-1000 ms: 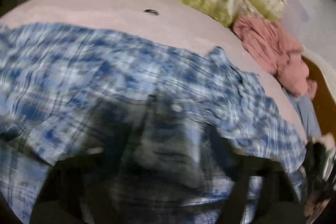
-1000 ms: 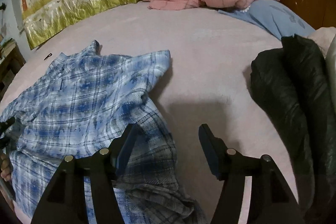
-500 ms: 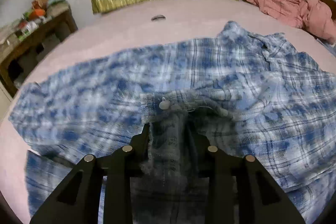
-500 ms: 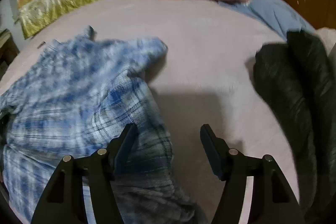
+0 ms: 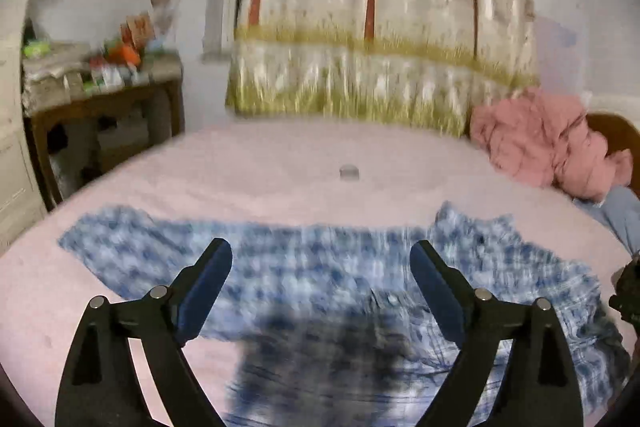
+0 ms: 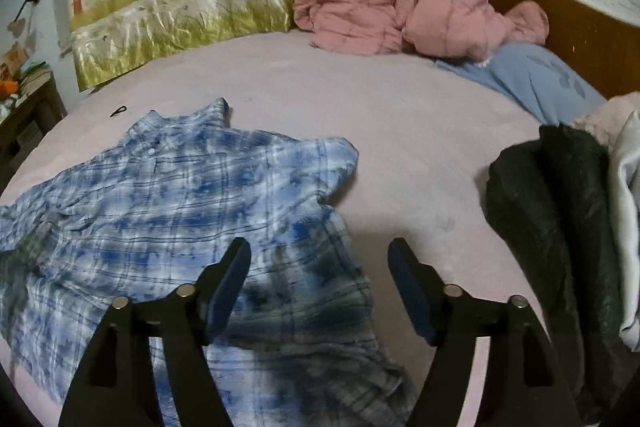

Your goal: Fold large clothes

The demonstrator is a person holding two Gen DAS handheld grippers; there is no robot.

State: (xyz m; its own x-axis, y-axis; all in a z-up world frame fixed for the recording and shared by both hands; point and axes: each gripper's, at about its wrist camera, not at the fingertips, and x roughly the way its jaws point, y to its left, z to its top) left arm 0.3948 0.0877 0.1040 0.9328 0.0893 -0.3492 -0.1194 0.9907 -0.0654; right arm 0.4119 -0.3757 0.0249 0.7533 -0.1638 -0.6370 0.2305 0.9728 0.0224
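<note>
A blue and white plaid shirt (image 5: pixel 328 279) lies spread on the pink bed (image 5: pixel 280 163), collar toward the far right. My left gripper (image 5: pixel 321 267) is open and empty, raised above the shirt's near edge. In the right wrist view the shirt (image 6: pixel 160 195) lies left of centre with its collar at the far side. My right gripper (image 6: pixel 319 265) is open and empty above the shirt's right edge and the bare sheet.
A pink crumpled quilt (image 6: pixel 404 19) and a blue pillow (image 6: pixel 532 79) lie at the head of the bed. A dark jacket (image 6: pixel 560 227) lies at the right. A wooden side table (image 5: pixel 100 99) stands left. A small dark object (image 5: pixel 349 171) lies on the sheet.
My left gripper has let go of the shirt fabric, opened and lifted away. The shirt now lies flatter. My right gripper stays open and has hardly moved.
</note>
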